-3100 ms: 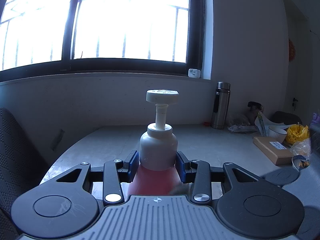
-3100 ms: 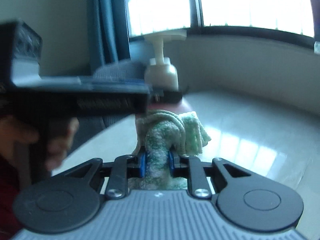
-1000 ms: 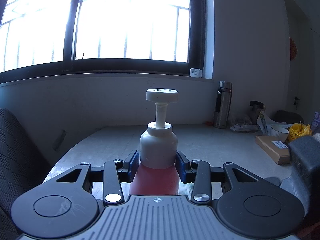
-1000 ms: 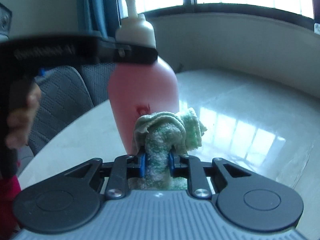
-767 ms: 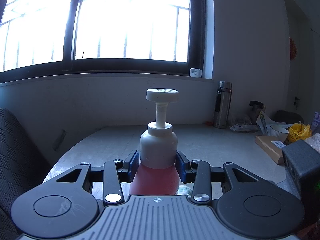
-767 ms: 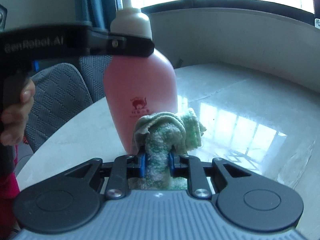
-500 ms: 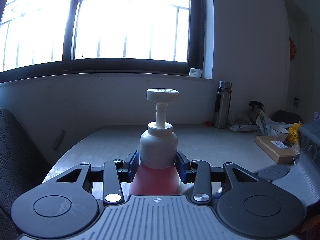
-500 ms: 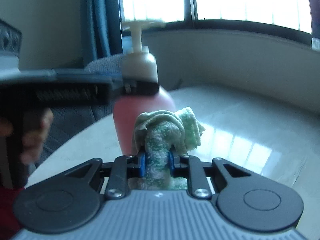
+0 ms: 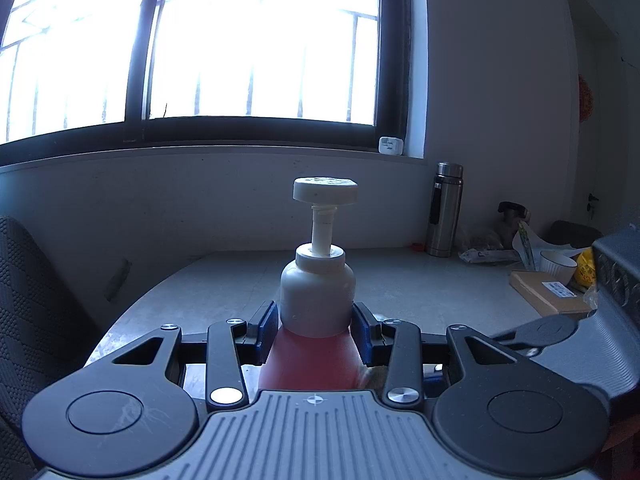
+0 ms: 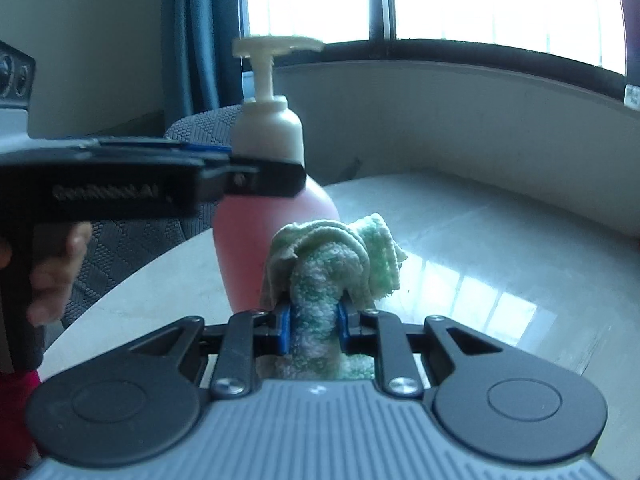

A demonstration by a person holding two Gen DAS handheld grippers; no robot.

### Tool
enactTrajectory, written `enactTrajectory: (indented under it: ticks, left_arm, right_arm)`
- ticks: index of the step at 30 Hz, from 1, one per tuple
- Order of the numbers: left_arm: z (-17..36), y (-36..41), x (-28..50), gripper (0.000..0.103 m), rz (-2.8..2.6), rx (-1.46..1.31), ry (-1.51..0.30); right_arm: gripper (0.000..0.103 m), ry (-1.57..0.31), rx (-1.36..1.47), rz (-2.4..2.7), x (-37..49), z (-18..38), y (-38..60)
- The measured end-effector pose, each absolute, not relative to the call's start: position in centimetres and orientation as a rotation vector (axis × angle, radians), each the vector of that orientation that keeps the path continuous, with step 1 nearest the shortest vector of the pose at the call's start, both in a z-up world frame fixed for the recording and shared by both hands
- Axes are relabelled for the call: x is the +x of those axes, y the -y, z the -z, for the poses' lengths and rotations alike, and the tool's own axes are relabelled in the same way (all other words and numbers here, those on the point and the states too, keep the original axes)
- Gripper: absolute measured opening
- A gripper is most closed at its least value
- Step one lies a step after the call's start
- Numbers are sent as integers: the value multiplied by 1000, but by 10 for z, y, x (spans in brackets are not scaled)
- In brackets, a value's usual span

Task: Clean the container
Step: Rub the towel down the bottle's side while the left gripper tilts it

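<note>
The left claw [image 9: 314, 330] reaches level over the tabletop [image 9: 420, 280] and grips the pink pump bottle [image 9: 316, 296] at its shoulder, blue pads pressed to either side just under the white collar; the bottle stands upright with its pump head raised. In the right wrist view a bare hand [image 10: 52, 272] wraps the handle of that left claw [image 10: 272, 178], which comes in from the left edge. The right claw [image 10: 314, 326] is clamped narrowly on a bunched green cloth [image 10: 336, 256], whose wad sits against the lower right side of the bottle [image 10: 256, 240]; whether it truly presses the bottle is hard to tell. Well behind, toward the wall, stand a steel flask [image 9: 444, 210], a white ribbed cup [image 9: 558, 266], a cardboard box [image 9: 548, 294], a yellow bag [image 9: 586, 272] and some crumpled wrappers. A dark woven chair [image 9: 28, 300] stands at the tabletop's left edge.
</note>
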State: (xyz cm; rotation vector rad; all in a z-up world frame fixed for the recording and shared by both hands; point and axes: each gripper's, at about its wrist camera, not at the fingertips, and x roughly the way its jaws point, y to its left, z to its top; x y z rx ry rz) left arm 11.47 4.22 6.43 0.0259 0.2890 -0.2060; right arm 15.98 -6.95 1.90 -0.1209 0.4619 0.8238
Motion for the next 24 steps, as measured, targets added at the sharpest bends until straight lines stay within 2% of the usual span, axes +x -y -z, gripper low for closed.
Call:
enactTrajectory:
  ticks: [12,24]
  left_arm:
    - [-65,-42,115,42,207,26,-289]
    - [-66,-43,115,42,206,25,-290]
  right_arm:
    - [21,-551,-168,-806,177,7,58]
    - [21,-358,-109,-799,163,-25,72]
